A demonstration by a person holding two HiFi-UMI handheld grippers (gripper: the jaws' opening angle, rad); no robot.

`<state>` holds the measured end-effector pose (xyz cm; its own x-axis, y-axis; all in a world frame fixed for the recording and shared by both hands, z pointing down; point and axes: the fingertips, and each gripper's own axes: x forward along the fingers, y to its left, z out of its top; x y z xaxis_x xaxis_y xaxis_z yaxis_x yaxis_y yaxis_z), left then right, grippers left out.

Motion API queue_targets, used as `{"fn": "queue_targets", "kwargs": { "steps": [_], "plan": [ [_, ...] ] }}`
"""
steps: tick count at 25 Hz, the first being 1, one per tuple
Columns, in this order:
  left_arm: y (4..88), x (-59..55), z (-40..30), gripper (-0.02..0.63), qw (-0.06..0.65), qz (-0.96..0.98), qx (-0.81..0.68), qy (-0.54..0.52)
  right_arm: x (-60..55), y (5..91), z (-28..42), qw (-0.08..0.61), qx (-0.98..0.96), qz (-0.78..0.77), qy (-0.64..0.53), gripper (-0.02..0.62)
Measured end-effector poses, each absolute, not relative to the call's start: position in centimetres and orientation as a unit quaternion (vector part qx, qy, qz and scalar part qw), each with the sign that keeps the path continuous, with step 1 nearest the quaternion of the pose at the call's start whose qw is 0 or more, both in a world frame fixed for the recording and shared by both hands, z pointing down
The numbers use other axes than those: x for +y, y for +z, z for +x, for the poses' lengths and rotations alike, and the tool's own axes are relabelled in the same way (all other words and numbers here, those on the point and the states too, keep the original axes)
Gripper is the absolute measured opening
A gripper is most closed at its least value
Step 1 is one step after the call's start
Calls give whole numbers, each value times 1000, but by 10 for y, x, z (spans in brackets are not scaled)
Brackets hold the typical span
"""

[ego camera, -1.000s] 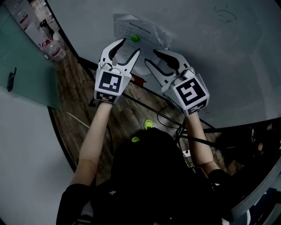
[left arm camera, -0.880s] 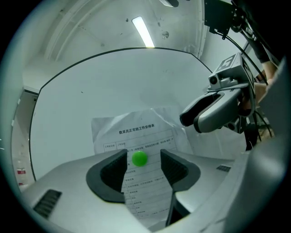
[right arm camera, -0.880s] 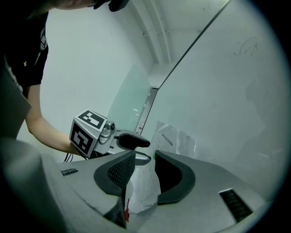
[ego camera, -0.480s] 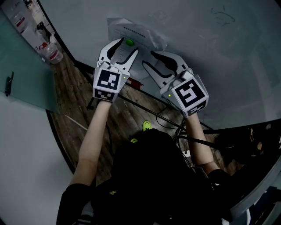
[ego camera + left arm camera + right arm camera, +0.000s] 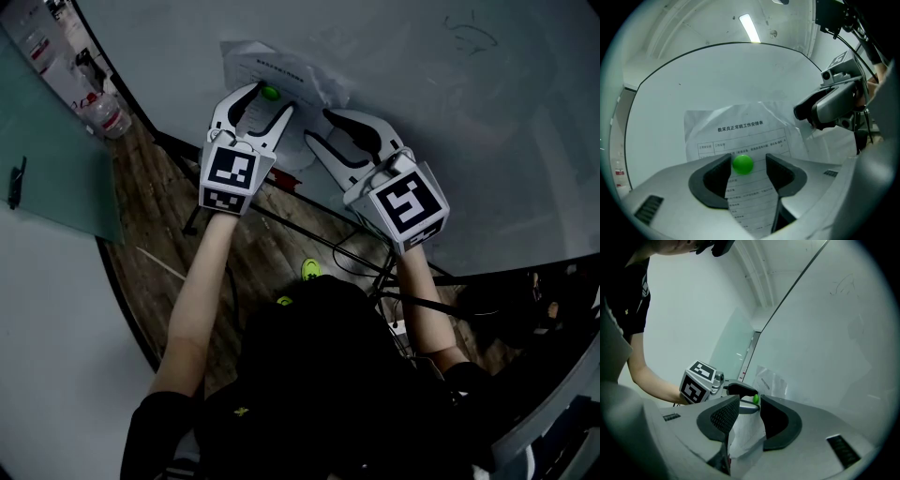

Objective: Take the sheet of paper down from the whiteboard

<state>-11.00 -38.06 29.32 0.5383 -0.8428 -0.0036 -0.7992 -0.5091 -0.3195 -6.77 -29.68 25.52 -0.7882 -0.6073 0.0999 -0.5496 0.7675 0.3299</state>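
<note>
A printed sheet of paper (image 5: 267, 66) in a clear sleeve hangs on the whiteboard (image 5: 469, 131), pinned by a round green magnet (image 5: 269, 93). My left gripper (image 5: 268, 98) is open, and the magnet (image 5: 742, 164) sits between its fingertips with a small gap on each side. My right gripper (image 5: 319, 127), to the right and lower, is open too. The paper's loose lower edge (image 5: 743, 427) hangs between its jaws. The right gripper view shows the left gripper (image 5: 740, 389) against the board at the magnet (image 5: 756, 399). The right gripper (image 5: 825, 105) appears at the right of the left gripper view.
A green glass panel (image 5: 47, 178) stands at the left. A plastic bottle (image 5: 108, 114) lies on the wooden floor (image 5: 159, 187) below the board. Cables (image 5: 356, 253) run near the board's foot. Faint pen marks (image 5: 469, 33) sit on the board's upper right.
The left gripper has moved up the board, so the green magnet now lies between its fingertips instead of above them. The right gripper has barely shifted.
</note>
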Motion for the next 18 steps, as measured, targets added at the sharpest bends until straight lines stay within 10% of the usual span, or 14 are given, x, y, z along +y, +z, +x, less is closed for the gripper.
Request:
{"fn": "queue_targets", "kwargs": {
  "steps": [18],
  "plan": [
    [294, -383, -114, 180, 145, -860, 484, -74, -294, 249, -58, 95, -929, 329, -139, 140]
  ]
}}
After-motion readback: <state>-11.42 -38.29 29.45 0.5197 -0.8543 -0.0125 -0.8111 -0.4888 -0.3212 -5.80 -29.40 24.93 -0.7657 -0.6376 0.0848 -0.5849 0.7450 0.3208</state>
